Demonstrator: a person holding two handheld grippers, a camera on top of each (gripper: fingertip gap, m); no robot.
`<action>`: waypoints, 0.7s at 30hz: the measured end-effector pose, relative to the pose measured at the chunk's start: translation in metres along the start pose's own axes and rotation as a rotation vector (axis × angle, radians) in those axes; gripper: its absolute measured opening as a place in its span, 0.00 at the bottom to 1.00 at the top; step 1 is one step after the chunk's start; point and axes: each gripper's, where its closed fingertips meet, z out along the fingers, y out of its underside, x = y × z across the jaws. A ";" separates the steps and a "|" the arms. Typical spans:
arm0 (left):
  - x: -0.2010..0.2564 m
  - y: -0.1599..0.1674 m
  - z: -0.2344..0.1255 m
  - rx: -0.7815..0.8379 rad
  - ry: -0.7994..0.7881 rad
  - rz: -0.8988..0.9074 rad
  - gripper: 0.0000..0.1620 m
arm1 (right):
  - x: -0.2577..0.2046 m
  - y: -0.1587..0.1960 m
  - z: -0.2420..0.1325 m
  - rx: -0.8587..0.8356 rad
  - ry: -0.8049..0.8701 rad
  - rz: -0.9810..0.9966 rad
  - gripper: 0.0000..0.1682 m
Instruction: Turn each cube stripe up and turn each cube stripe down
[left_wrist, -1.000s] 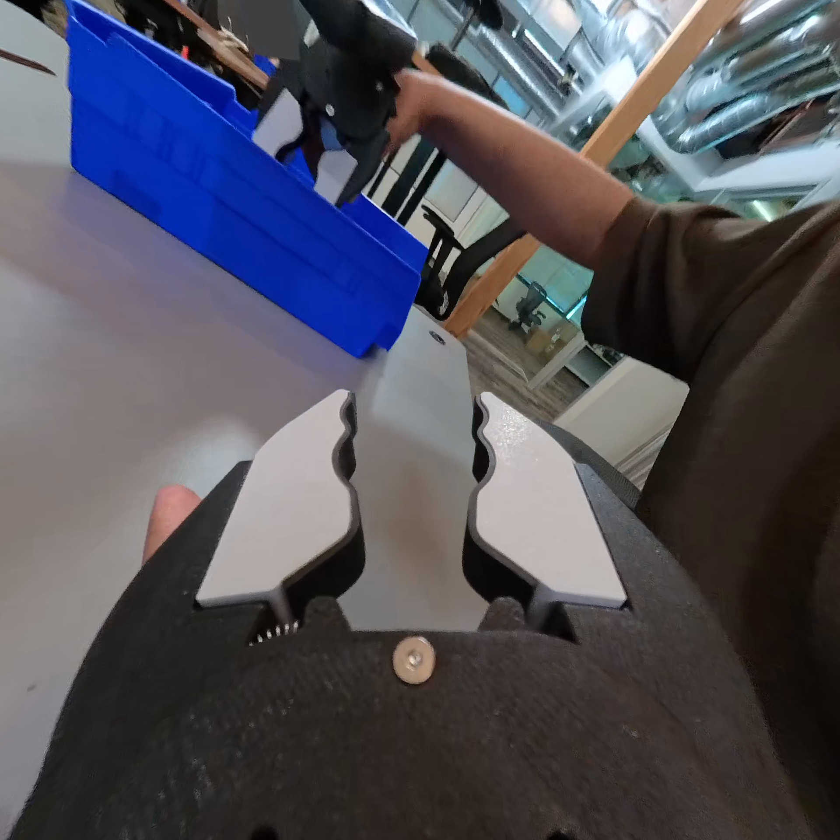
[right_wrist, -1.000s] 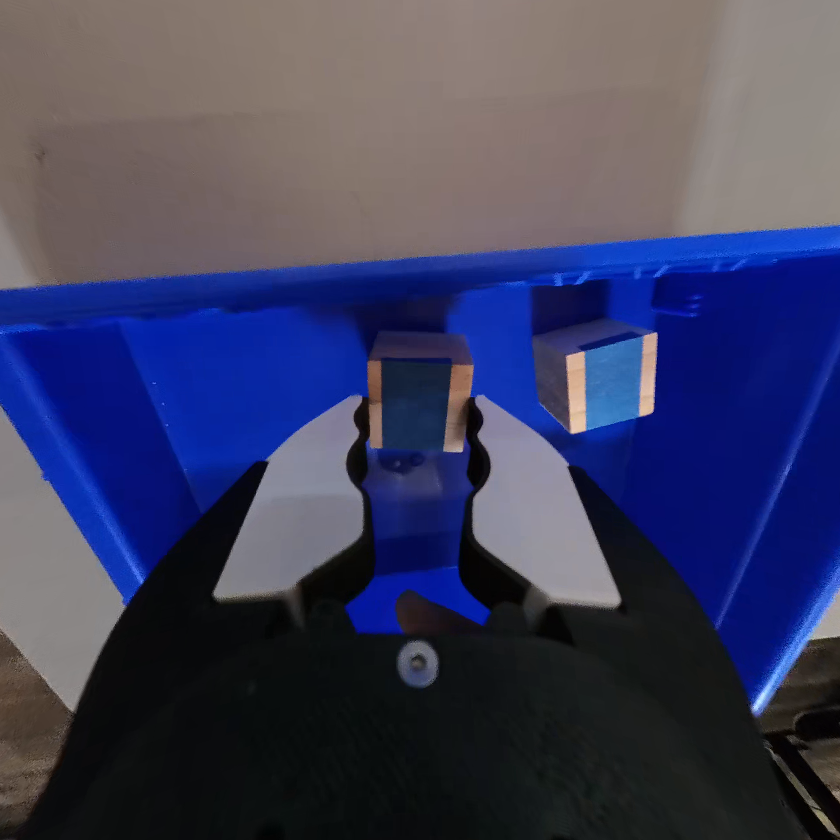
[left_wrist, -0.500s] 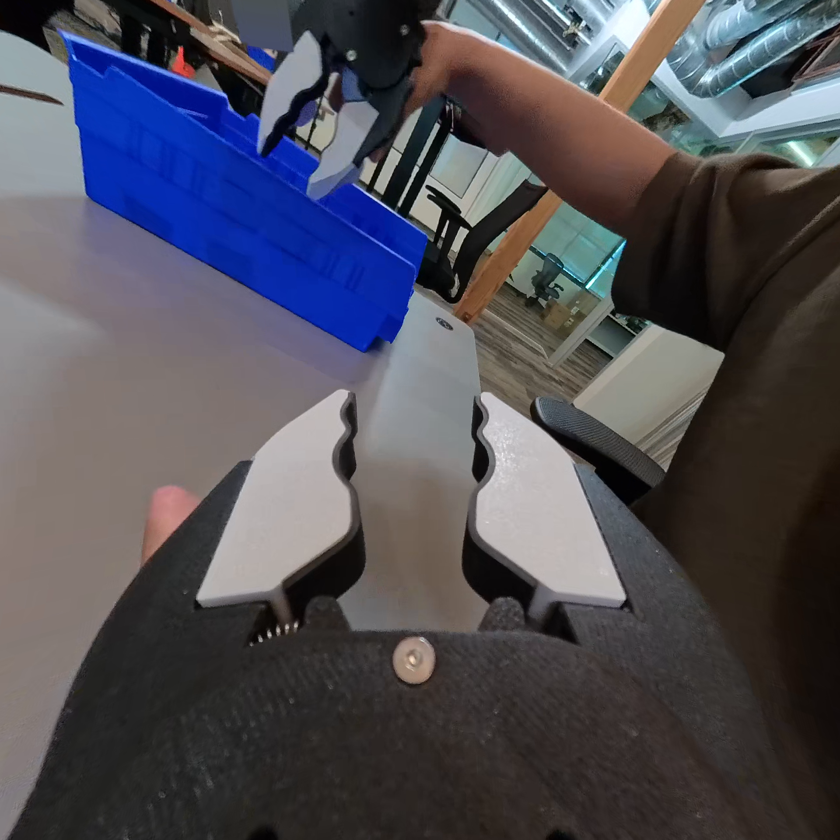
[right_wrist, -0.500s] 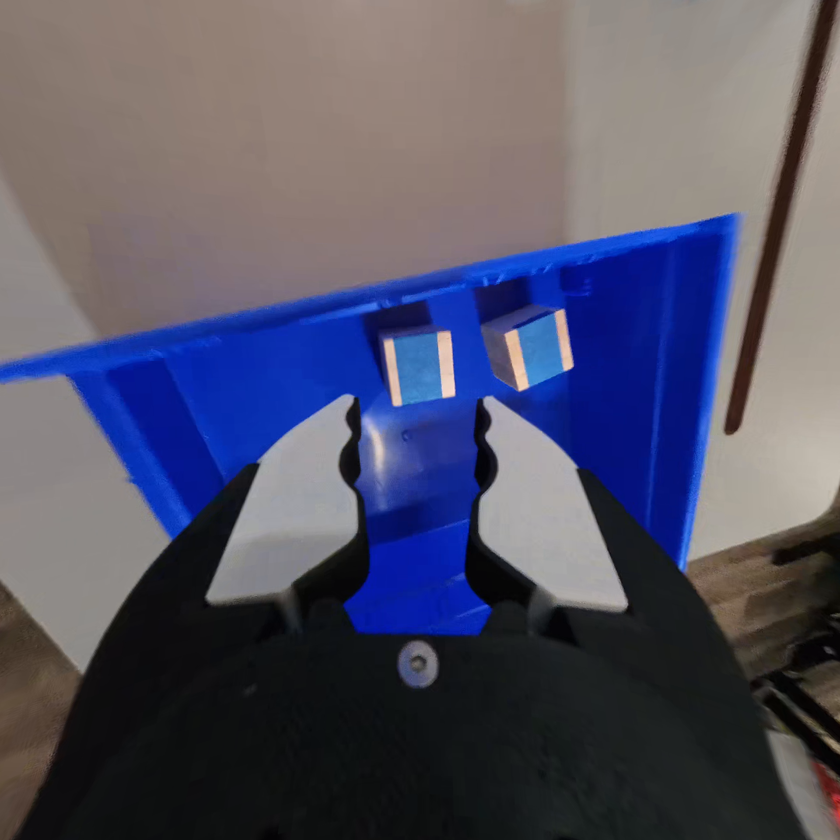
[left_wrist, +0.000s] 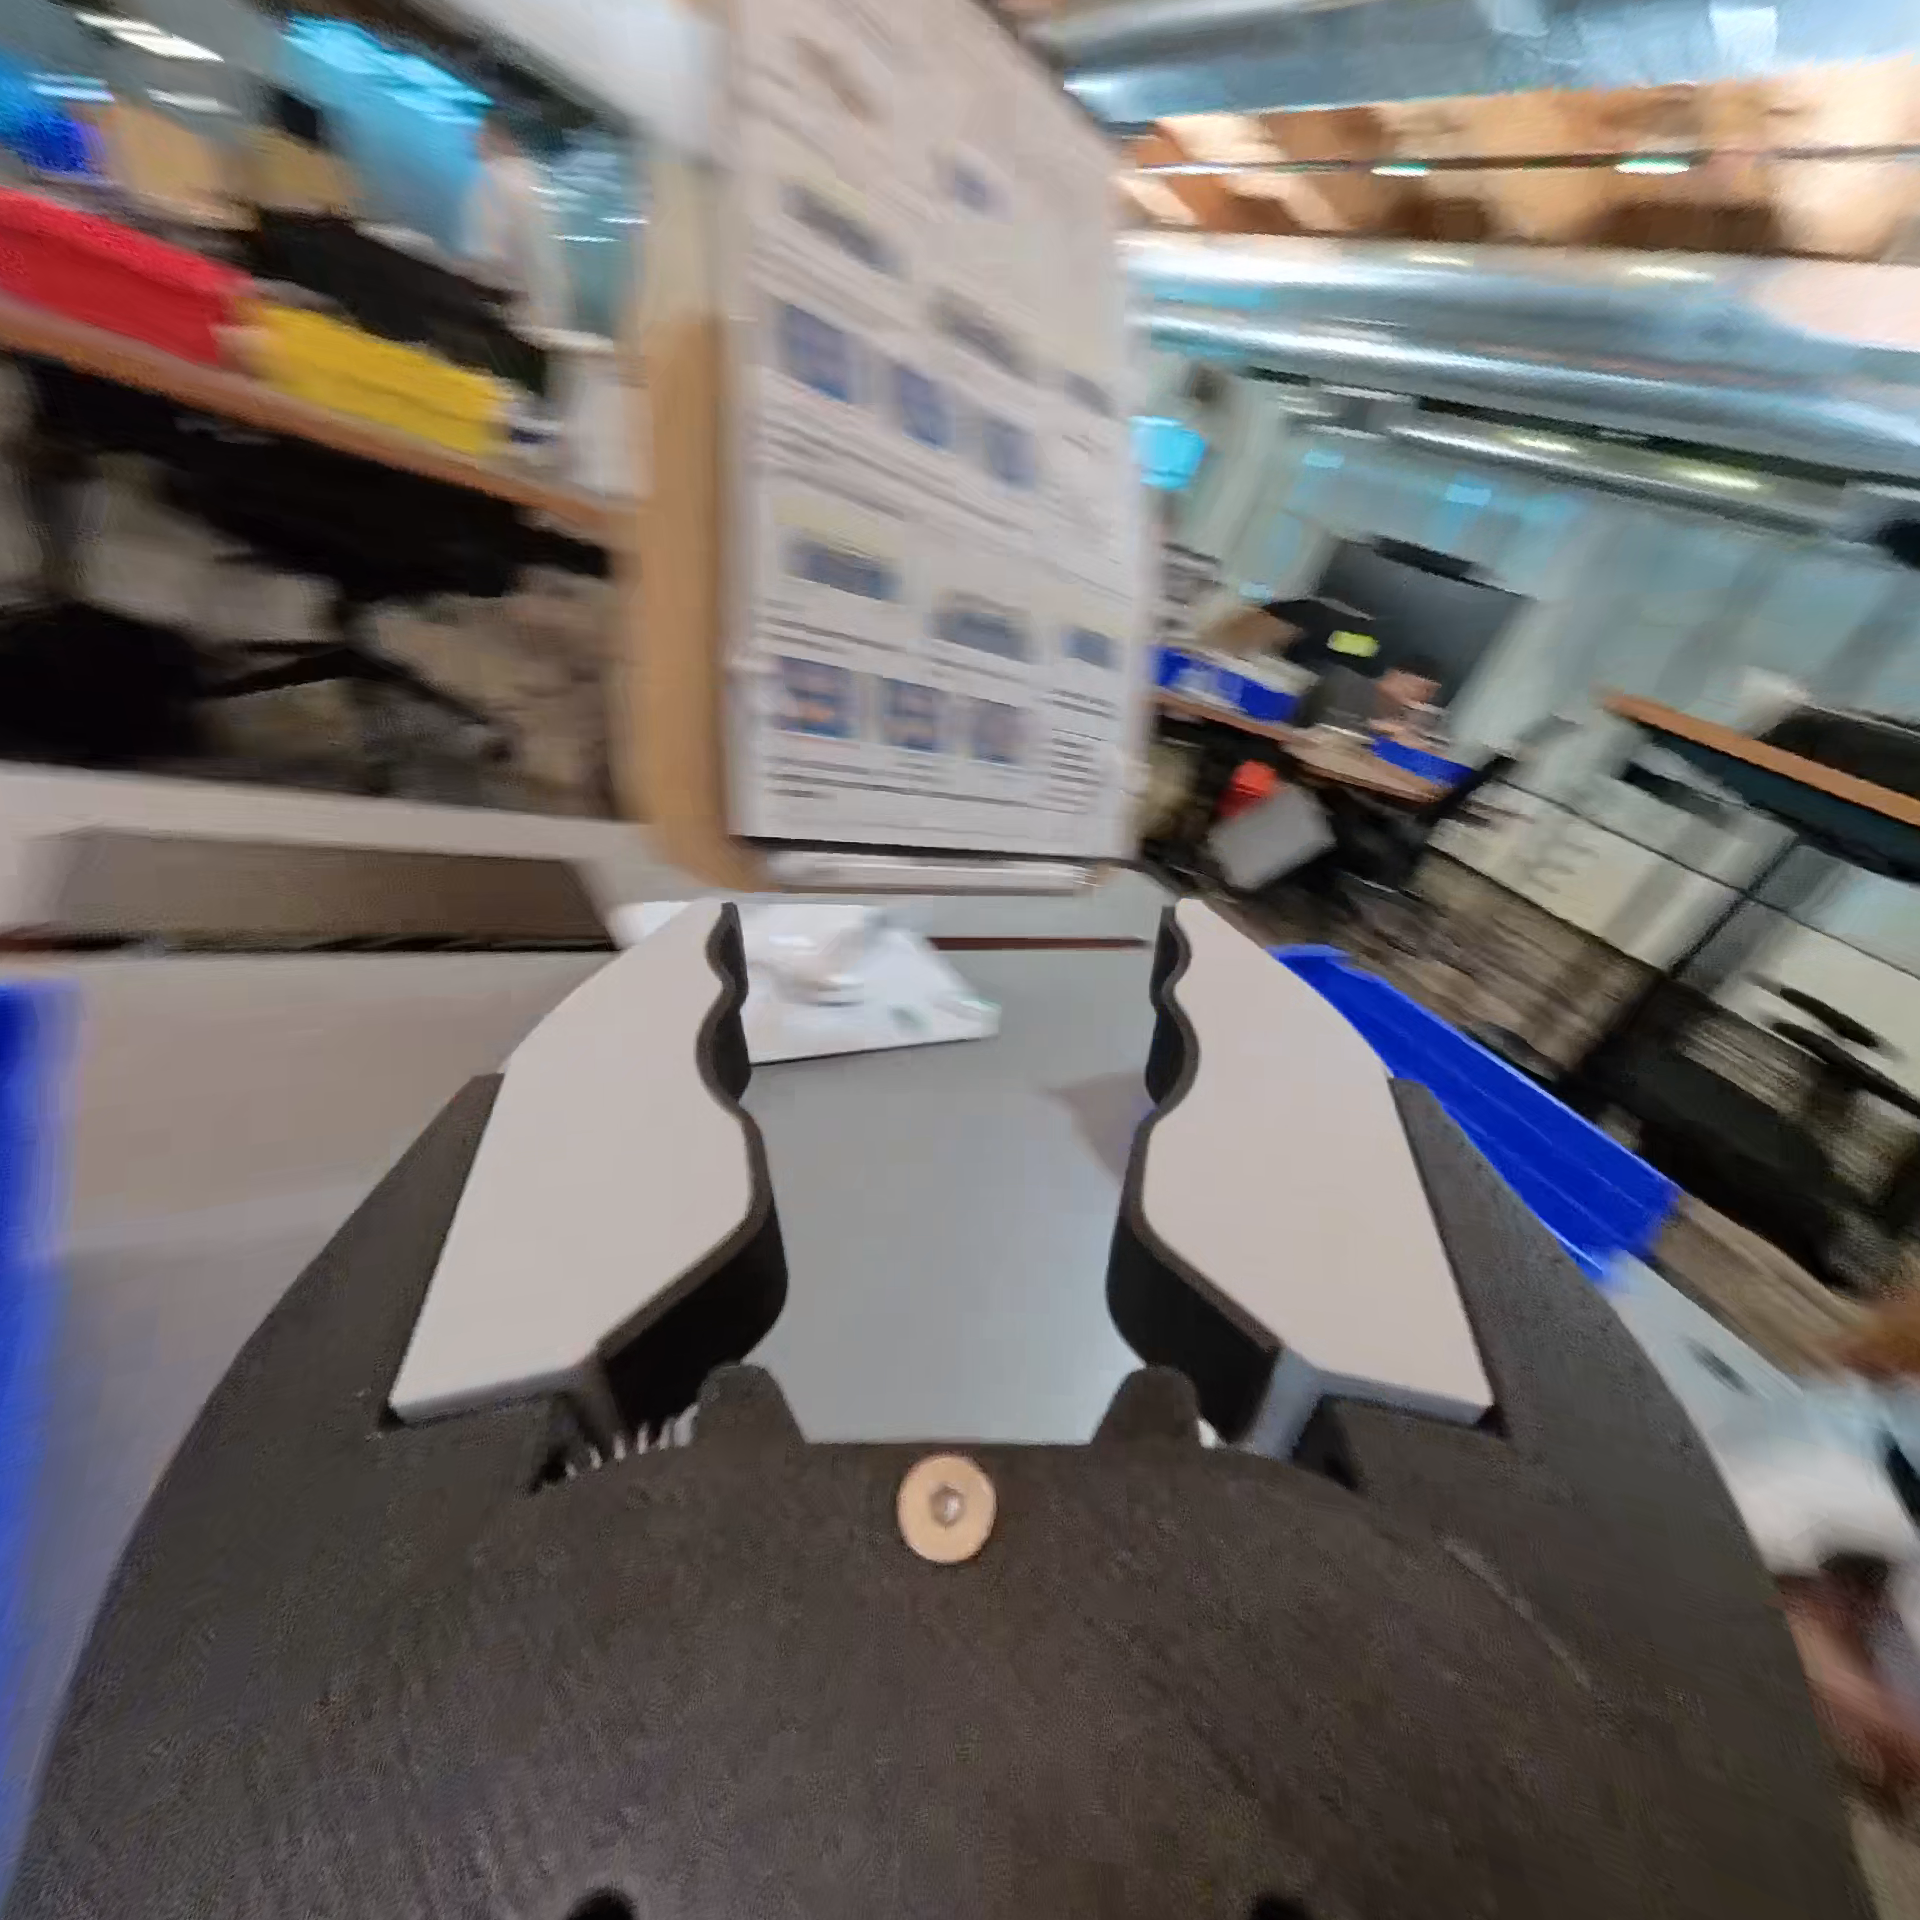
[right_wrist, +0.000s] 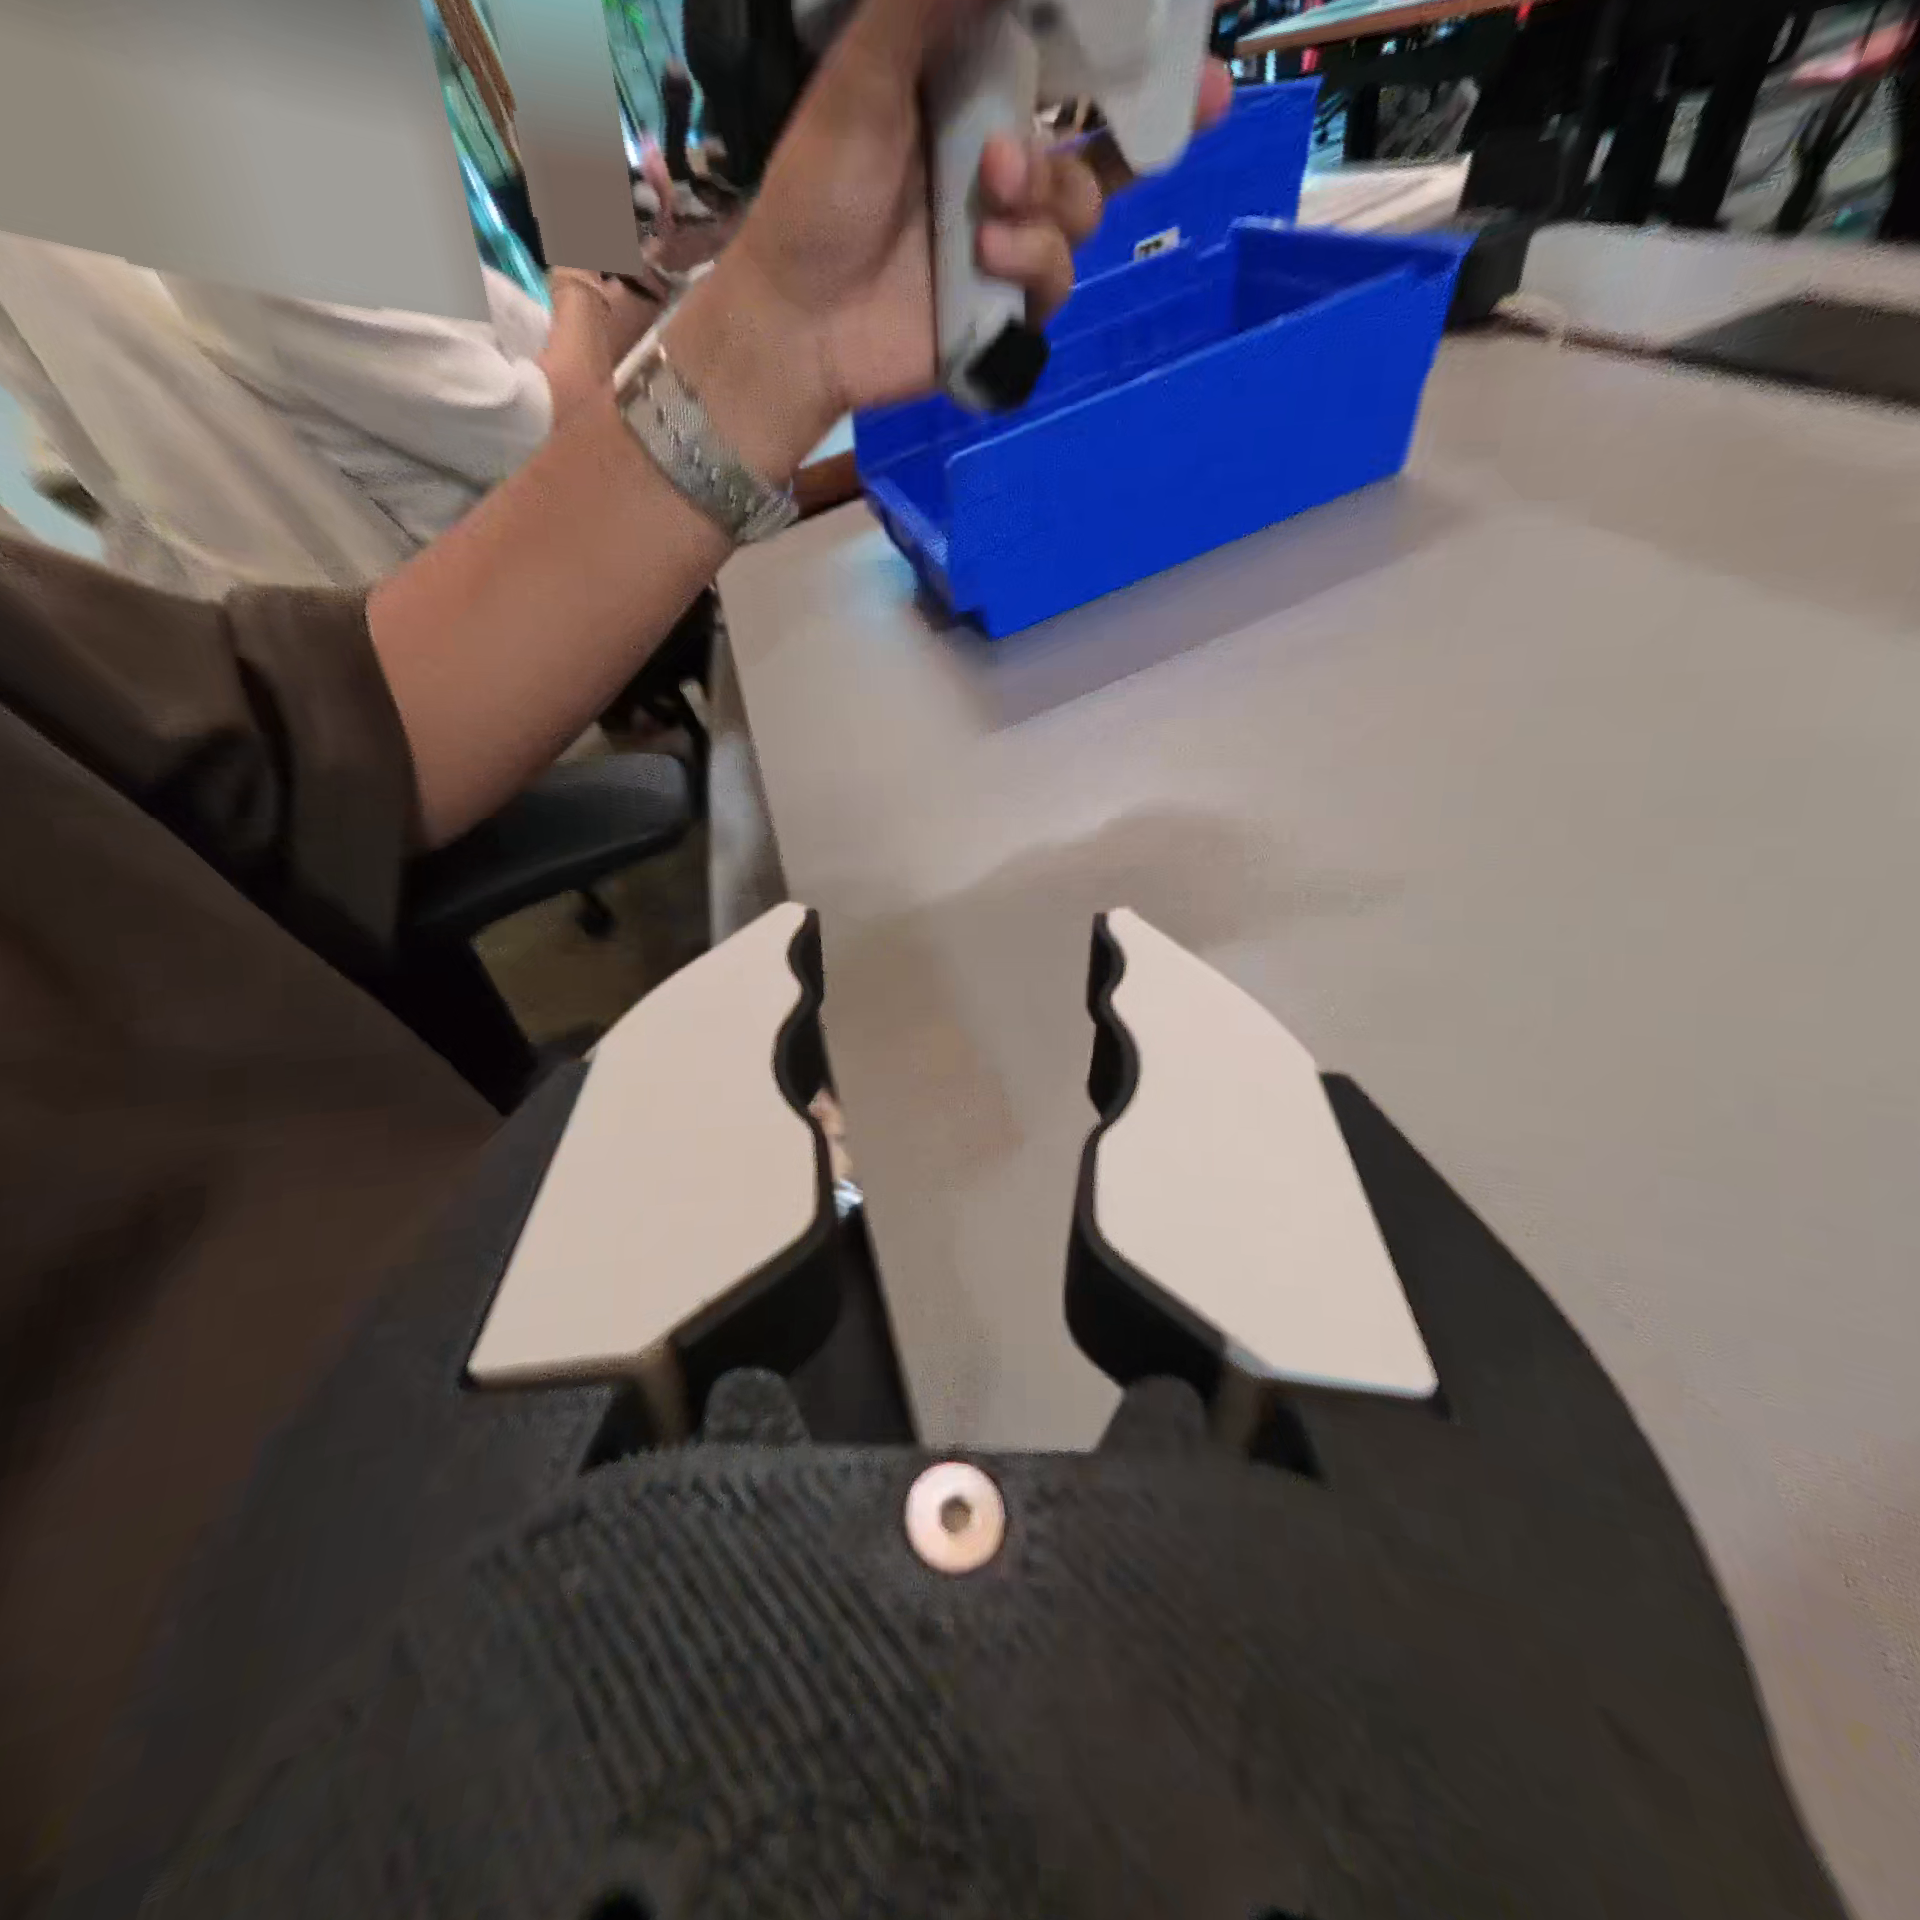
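While both grippers travel empty, jaws apart, the right gripper (right_wrist: 954, 997) low in its frame over bare grey table (right_wrist: 1558, 831), no cube shows in either view, so I cannot tell where they lie; likely inside the blue bin (right_wrist: 1164, 457) at upper centre. Approach it from above, clearing its near rim. The left gripper (left_wrist: 948, 971) sweeps blurred, its hand (right_wrist: 862, 239) above the bin.

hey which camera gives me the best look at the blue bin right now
The right wrist view. There the blue bin sits whole and fairly sharp on the grey table, with a hand holding a gripper handle above it. The left wrist view is motion-blurred and shows only a blue bin's edge at right.
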 end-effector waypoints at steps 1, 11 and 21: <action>-0.035 -0.011 -0.012 -0.004 -0.118 -0.015 0.47 | -0.006 0.013 0.012 0.033 -0.018 0.073 0.29; -0.246 0.083 -0.090 -0.669 -0.660 -0.067 0.45 | -0.016 0.045 0.028 0.092 0.039 0.146 0.20; -0.275 0.117 -0.076 -0.712 -0.753 -0.034 0.29 | 0.003 0.038 0.011 0.139 0.134 0.144 0.17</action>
